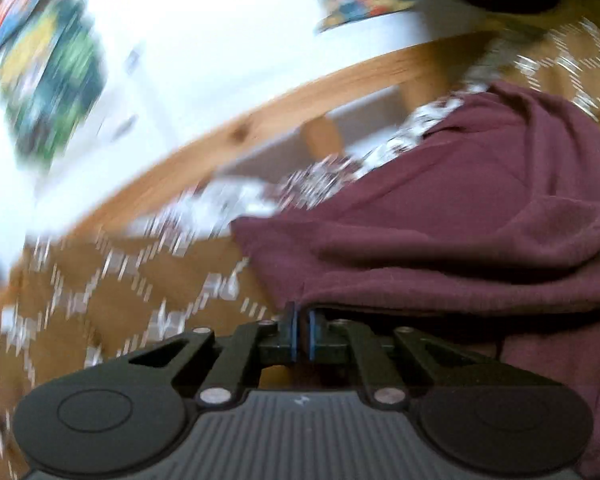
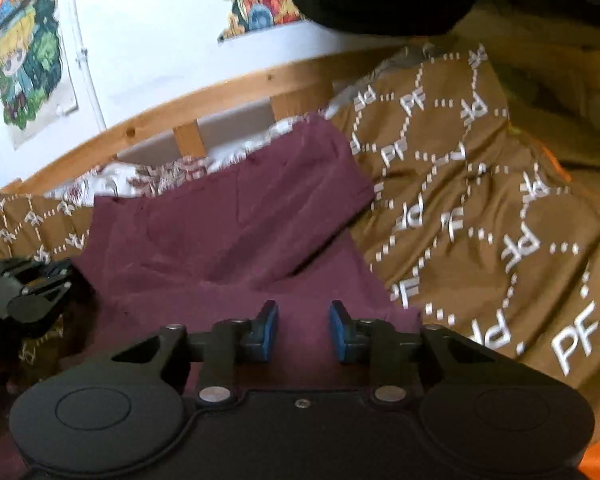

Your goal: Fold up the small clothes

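Pinching the maroon garment [image 1: 440, 208] edge, the left hand-held gripper [image 1: 302, 322] looks closed while the right hand-held gripper [image 2: 304, 320] gapes empty over it, so uneven pulling could bunch the fold.

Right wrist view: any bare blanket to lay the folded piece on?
Yes: the brown PF-print blanket lies bare right of the maroon garment, up to the black shape at top. Crowded left: the left gripper sits at the garment's edge.

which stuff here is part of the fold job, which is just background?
Job: maroon garment, left gripper shut on its edge, right gripper open over it.

Background: brown blanket, wooden bed rail, wall posters, white patterned sheet.
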`<state>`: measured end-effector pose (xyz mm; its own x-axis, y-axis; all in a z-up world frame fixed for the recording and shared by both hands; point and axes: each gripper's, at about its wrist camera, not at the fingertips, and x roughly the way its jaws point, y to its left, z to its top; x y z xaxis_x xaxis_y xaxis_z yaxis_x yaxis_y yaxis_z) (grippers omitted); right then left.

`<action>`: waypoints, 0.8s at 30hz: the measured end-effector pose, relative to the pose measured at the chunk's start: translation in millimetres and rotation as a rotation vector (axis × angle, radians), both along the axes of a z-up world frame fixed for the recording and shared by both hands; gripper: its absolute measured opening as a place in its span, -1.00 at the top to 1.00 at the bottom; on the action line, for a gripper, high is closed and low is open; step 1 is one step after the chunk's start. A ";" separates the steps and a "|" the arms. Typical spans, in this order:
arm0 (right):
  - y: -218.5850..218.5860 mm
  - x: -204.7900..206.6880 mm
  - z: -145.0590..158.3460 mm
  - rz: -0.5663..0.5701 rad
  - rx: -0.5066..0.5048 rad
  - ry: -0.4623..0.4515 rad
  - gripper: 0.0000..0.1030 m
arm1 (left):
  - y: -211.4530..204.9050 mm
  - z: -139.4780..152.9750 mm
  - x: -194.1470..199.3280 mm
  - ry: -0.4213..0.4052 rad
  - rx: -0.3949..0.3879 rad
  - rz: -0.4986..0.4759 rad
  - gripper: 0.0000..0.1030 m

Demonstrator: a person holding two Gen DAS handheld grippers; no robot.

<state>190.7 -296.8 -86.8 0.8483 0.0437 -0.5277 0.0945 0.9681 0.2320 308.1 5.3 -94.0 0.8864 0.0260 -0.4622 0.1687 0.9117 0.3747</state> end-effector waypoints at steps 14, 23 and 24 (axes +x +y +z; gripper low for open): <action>110.7 151.5 35.2 0.490 0.043 0.036 0.07 | 79.7 6.9 10.6 0.226 -0.422 0.220 0.92; 208.9 263.4 22.7 0.692 0.102 0.179 0.27 | 89.8 3.5 16.5 0.249 -0.486 0.234 0.91; 218.1 269.6 19.3 0.704 0.074 0.201 0.84 | 90.9 3.8 17.9 0.248 -0.486 0.234 0.91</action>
